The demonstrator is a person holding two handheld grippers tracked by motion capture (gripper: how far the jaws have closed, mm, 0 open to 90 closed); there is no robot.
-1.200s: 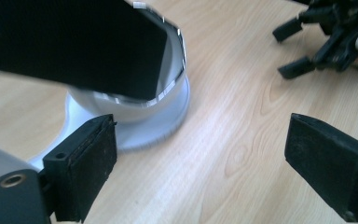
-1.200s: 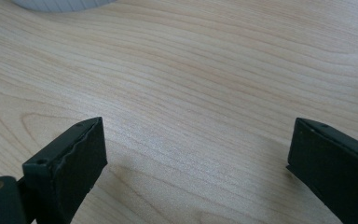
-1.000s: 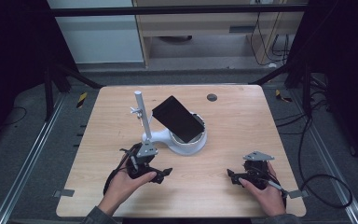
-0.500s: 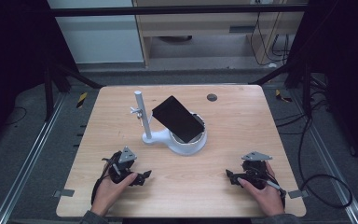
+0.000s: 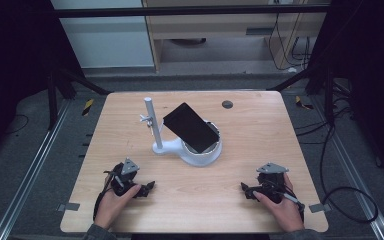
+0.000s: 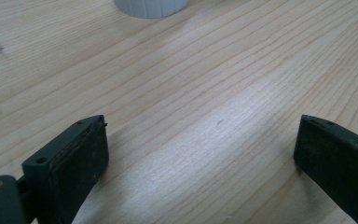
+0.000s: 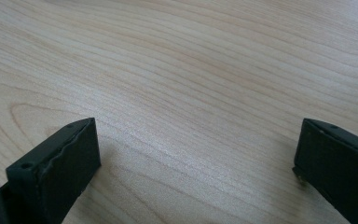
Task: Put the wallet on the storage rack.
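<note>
The left gripper (image 5: 147,187) has pulled back near from the stand (image 5: 190,150), both grippers' jaws spread empty; the right gripper (image 5: 245,190) likely reaches for the phone (image 5: 190,127) next.

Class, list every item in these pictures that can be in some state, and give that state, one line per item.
Phone: tilted, leaning in the stand's cup, screen dark.
Stand: upright on the table, white, post vertical.
Left gripper: open, empty, low over the table near its front edge.
Right gripper: open, empty, low over the table near its front edge.
</note>
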